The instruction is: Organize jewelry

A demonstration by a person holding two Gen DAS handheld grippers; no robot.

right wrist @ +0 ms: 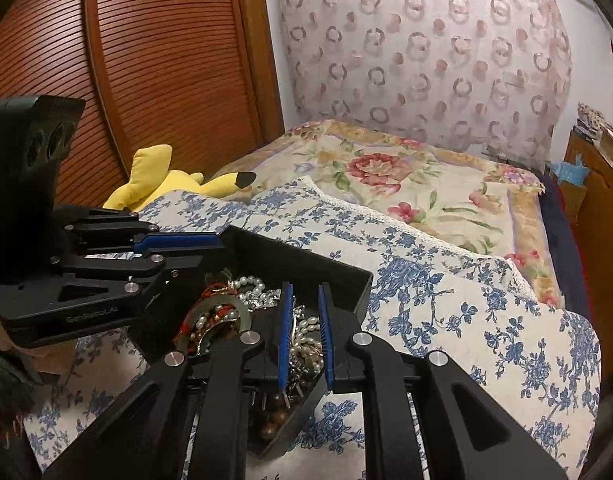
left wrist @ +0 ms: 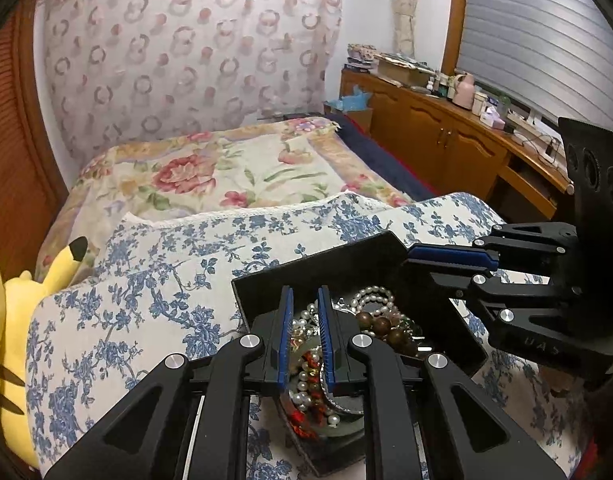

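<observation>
- Black tray [left wrist: 346,256] of tangled jewelry [left wrist: 370,312] sat on the blue-flowered bed cover [left wrist: 146,280], still unsorted.
- Left hand-held gripper [left wrist: 306,332] pinched the tray's near wall; right hand-held gripper [right wrist: 306,332] nearly closed on the opposite wall.
- Looked like carrying or repositioning the tray, both sides kept level.
- Next up, probably: set down, let go, pick out one strand.

black box [left wrist: 346,258] | white pearls [left wrist: 372,294] | blue-floral white cloth [left wrist: 154,280] | yellow plush [right wrist: 162,178]
</observation>
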